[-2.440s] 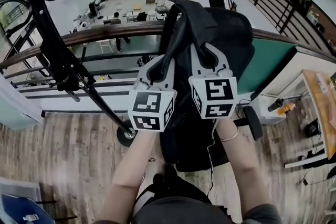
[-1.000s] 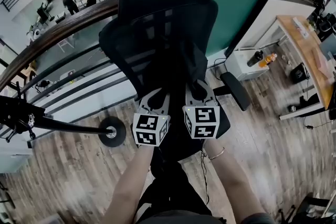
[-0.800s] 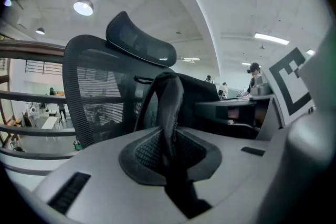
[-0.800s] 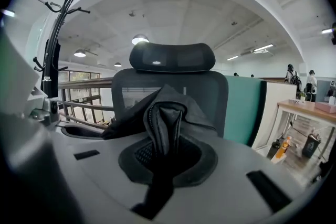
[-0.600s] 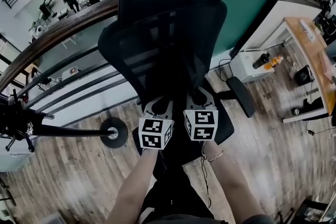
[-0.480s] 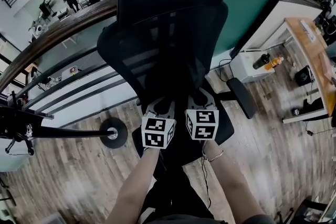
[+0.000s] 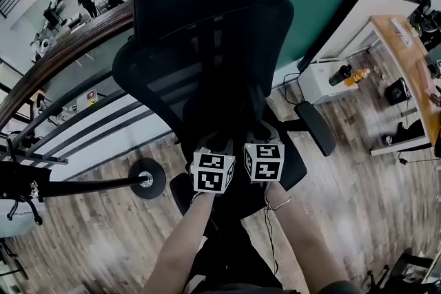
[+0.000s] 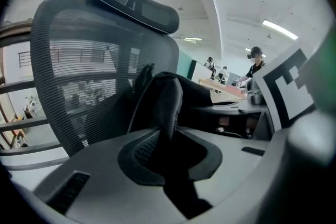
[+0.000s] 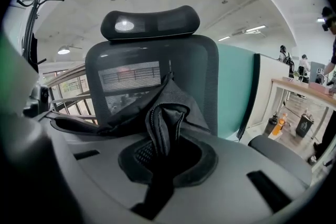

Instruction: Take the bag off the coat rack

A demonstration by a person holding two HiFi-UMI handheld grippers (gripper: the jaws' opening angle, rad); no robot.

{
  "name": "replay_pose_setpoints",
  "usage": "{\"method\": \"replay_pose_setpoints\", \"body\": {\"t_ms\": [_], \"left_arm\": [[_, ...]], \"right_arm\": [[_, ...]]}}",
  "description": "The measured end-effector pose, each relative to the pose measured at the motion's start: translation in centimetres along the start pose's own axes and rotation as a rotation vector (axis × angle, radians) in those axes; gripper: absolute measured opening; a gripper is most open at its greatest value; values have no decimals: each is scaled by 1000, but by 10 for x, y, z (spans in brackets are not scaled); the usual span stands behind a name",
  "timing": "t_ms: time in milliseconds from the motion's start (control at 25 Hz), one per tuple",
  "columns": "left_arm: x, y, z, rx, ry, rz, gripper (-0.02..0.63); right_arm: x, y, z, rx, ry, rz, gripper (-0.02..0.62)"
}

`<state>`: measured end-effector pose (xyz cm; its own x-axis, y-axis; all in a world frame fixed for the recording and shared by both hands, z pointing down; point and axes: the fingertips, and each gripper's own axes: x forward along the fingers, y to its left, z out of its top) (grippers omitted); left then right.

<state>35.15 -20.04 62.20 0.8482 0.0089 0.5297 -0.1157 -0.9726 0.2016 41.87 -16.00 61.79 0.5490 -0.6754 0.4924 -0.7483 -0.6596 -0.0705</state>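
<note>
While both forearms reach forward side by side, the left tool and right tool sit close together above the chair seat, tilted downward. Each tool is clamped on a fold of the black bag, which is bunched between them just before the backrest, well apart from the rack. An armrest juts near the right tool. The rack's base stands on the floor at left, and bare boards spread on both sides.
</note>
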Motion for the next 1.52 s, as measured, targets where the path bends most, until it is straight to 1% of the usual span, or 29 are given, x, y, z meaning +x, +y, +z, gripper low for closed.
{"method": "replay_pose_setpoints", "body": {"t_ms": [200,400,440,560,600,840,960,1160,1360,1520], "left_arm": [[14,-5,-4,8,29,-34,66],[21,-11,-9,21,46,-58,81],[22,-13,-10,22,51,-64,86],[26,-18,-14,20,70,-77,103],[27,-19,-15,17,75,-81,109],[23,-24,-16,-31,89,-126,152],[18,-26,-18,-44,92,-134,169],[0,-33,-12,-61,65,-135,170],[-16,-37,-12,-57,49,-111,170],[-34,-45,-7,-33,17,-107,159]], "right_arm": [[6,-13,-10,2,23,-22,26],[9,-23,-20,14,55,-48,50],[9,-26,-23,24,61,-49,65],[8,-30,-30,55,73,-34,152],[7,-31,-32,66,77,-28,170],[-12,-40,-33,139,56,-15,227],[-25,-46,-34,152,43,-33,227],[-50,-52,-23,142,-1,-63,224],[-76,-57,-20,141,-32,-86,207],[-100,-56,-20,160,-63,-90,183]]}}
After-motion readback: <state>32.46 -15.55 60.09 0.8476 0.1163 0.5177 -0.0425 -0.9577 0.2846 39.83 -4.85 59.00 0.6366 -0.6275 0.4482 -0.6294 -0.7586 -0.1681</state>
